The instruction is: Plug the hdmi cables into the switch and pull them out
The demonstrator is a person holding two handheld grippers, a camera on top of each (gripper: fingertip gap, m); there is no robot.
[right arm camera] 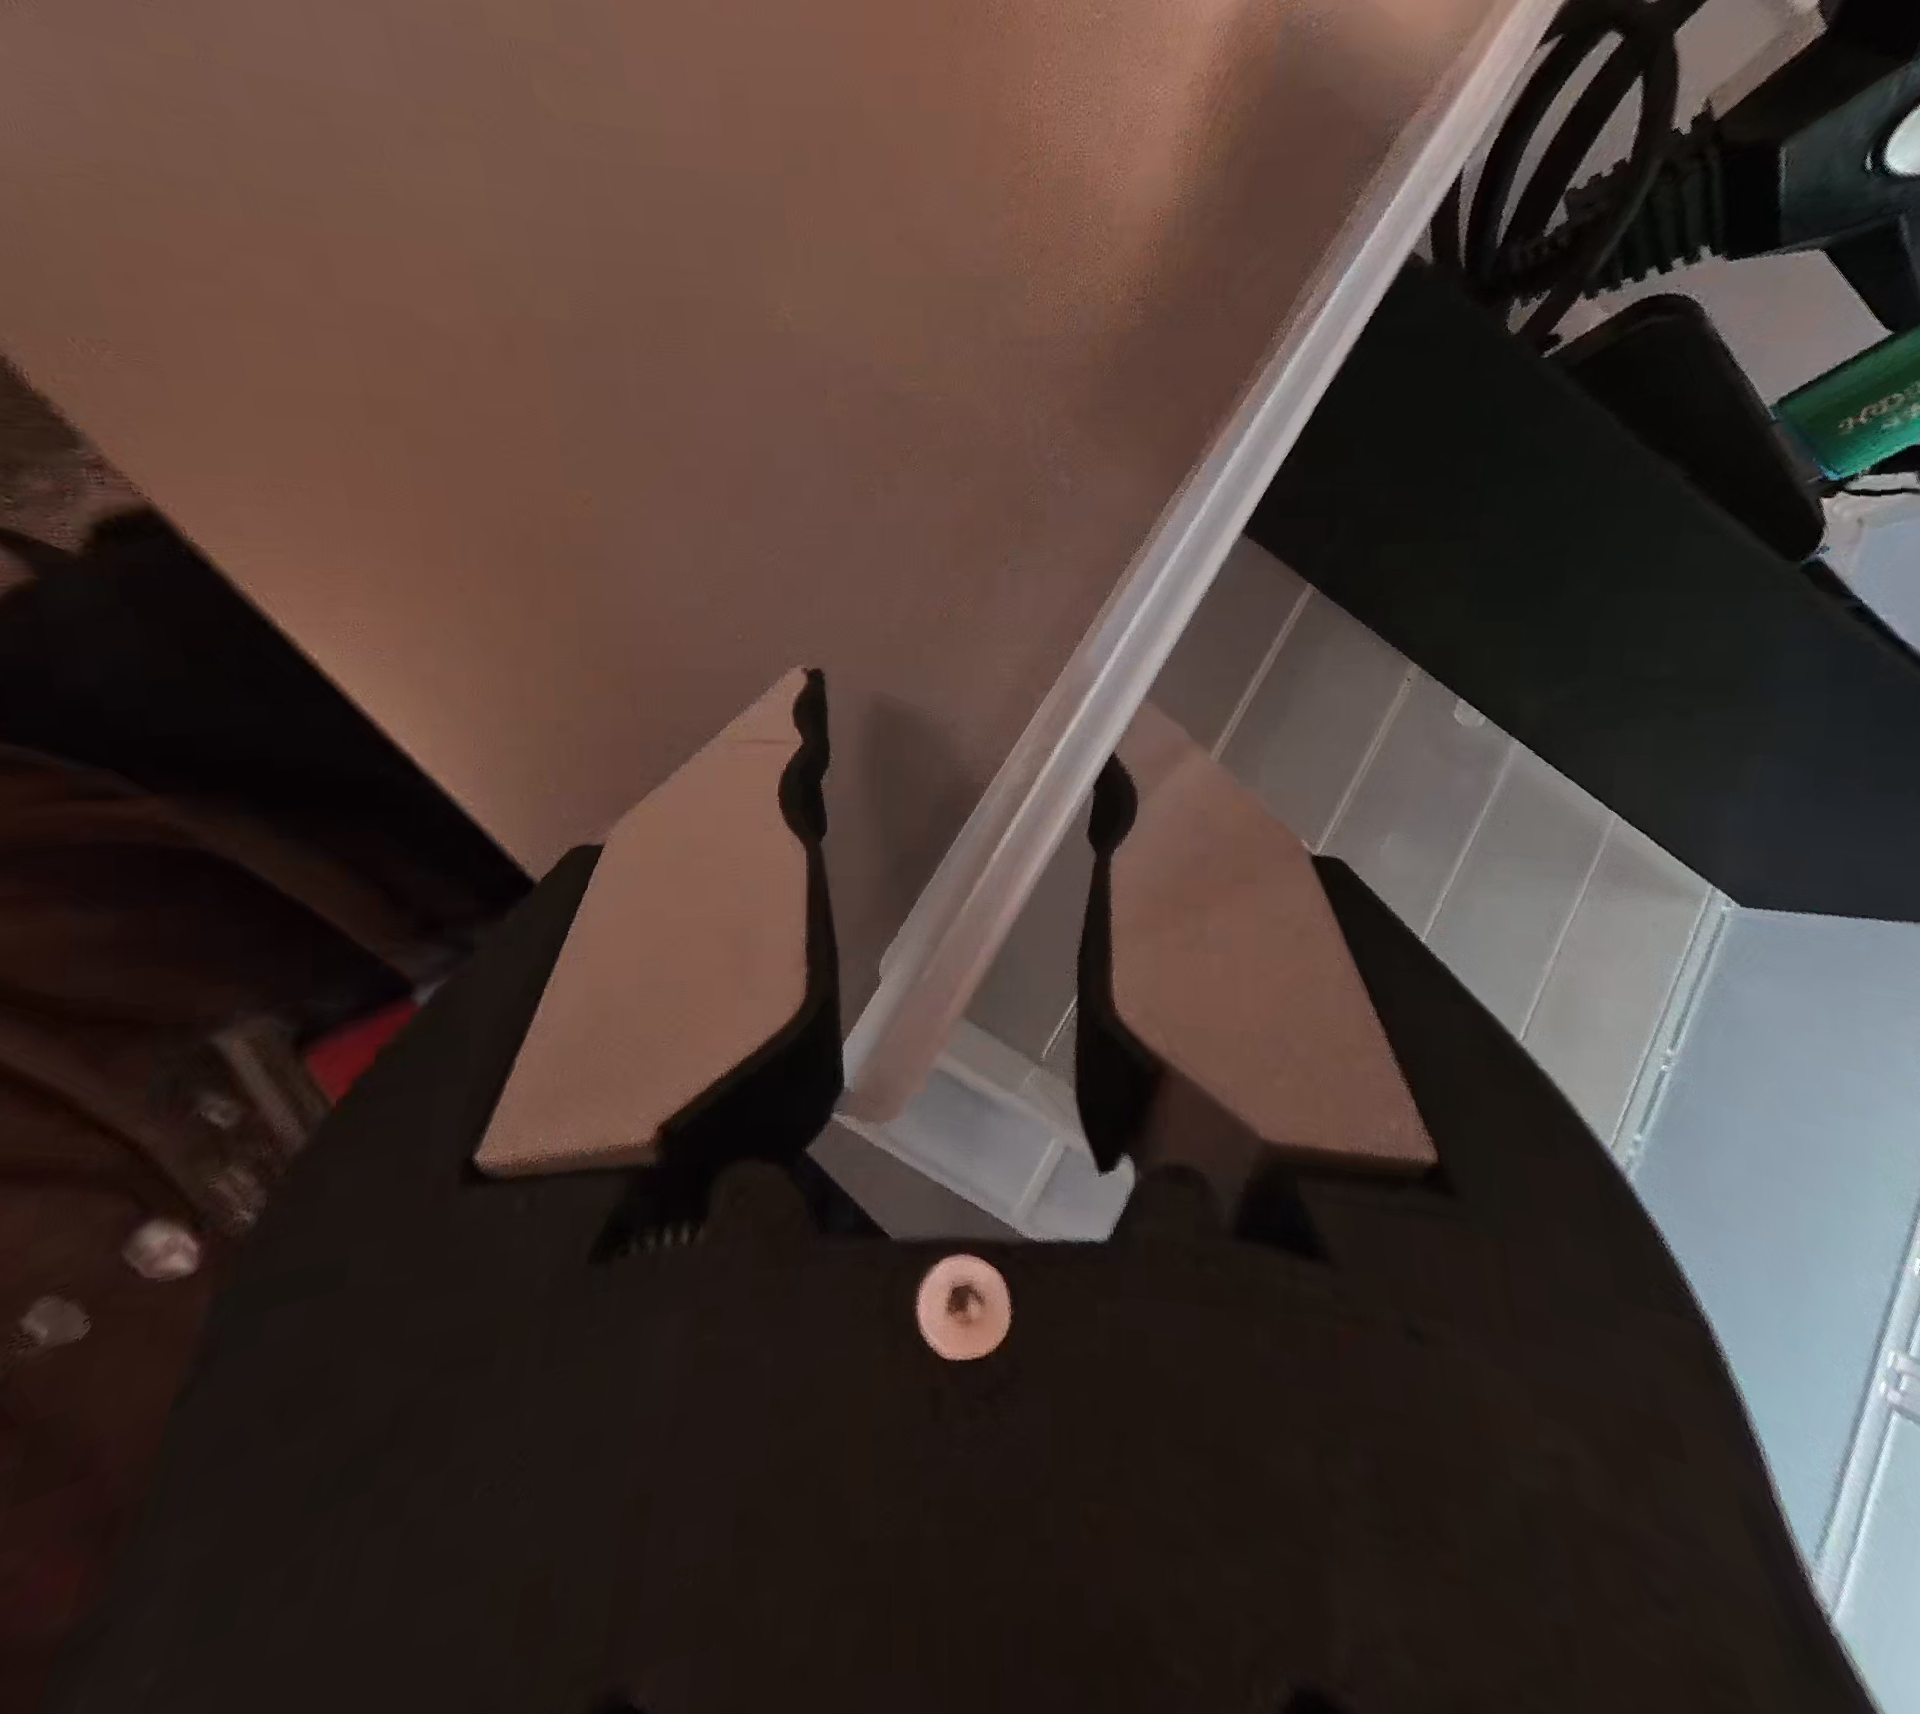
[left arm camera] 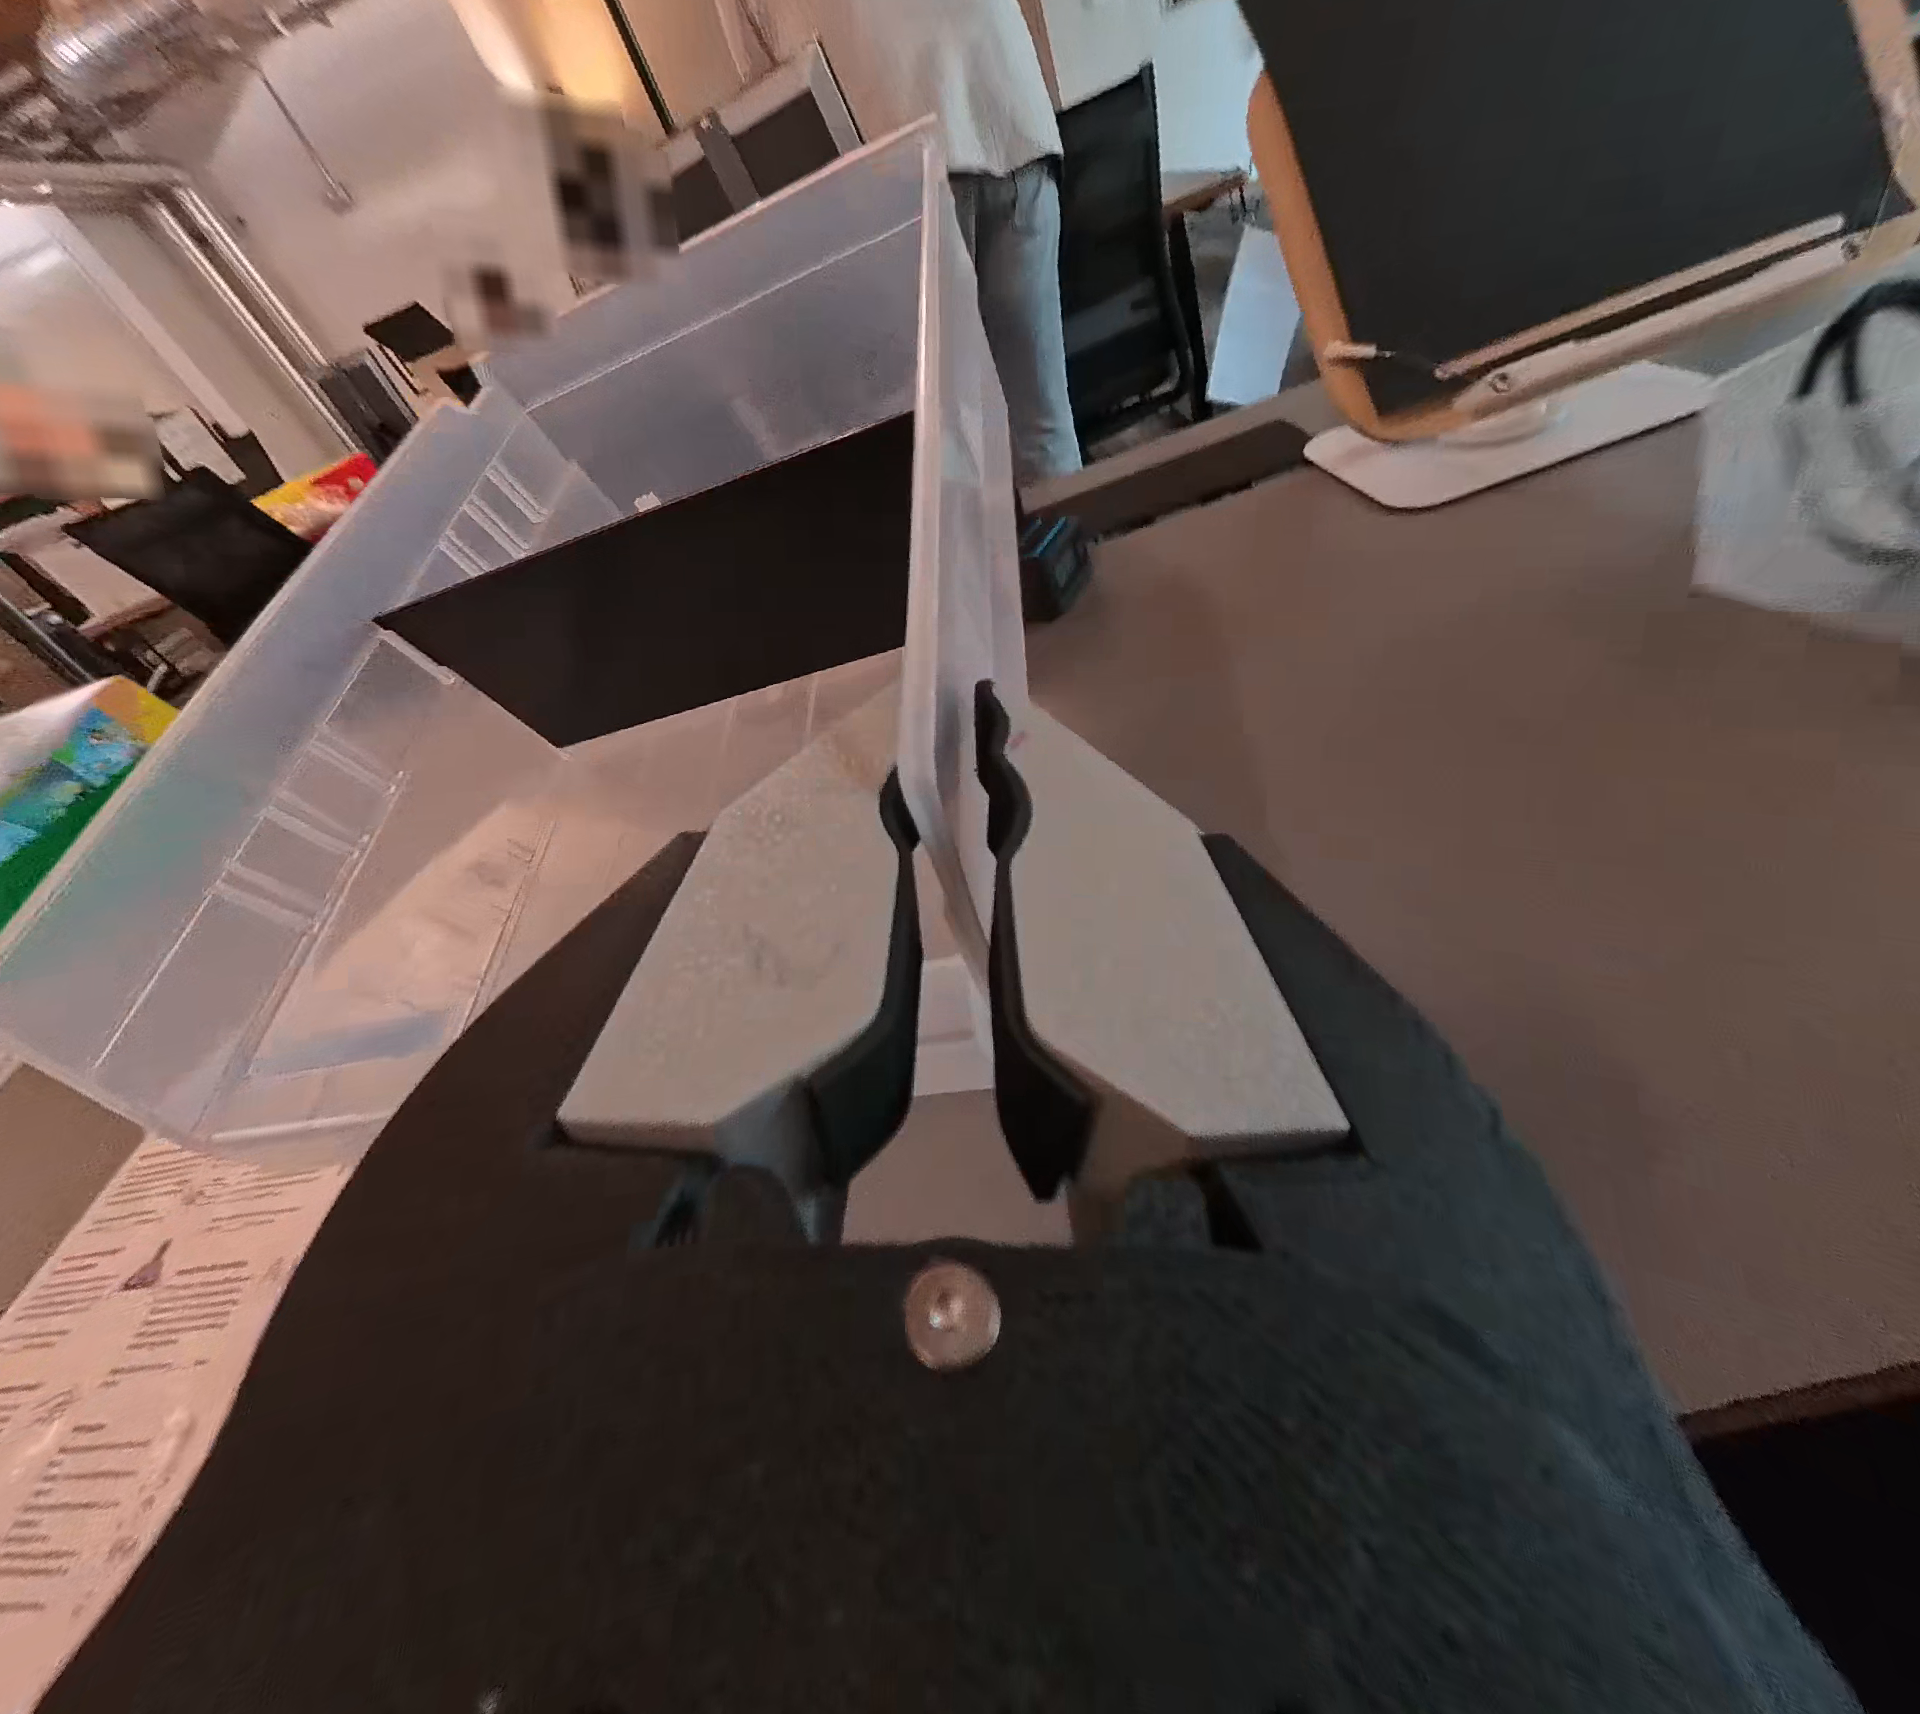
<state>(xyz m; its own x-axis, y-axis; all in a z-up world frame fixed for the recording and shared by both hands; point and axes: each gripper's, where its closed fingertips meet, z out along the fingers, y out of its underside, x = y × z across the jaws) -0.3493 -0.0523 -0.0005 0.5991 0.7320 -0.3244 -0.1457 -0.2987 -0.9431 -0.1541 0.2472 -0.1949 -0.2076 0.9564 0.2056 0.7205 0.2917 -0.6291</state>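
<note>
1. Left wrist view: the left gripper (left arm camera: 951,791) was clenched on the thin wall of a translucent plastic bin (left arm camera: 727,314), one finger on each face of the wall.
2. The bin stood on a brown worktop (left arm camera: 1455,937), with a black box (left arm camera: 665,584) inside it. A printed sheet (left arm camera: 156,1301) lay at the worktop's left edge.
3. A person (left arm camera: 894,2) stood beyond the worktop's far edge, and a framed dark panel (left arm camera: 1538,85) sat at its far right.
4. Right wrist view: the right gripper (right arm camera: 961,781) was released, its fingers straddling the bin's rim (right arm camera: 1247,469) with a gap showing on the left side.
5. Black hdmi cables (right arm camera: 1621,137) lay coiled inside the bin at the upper right, above the black box (right arm camera: 1558,584).
6. The switch could not be told apart.
</note>
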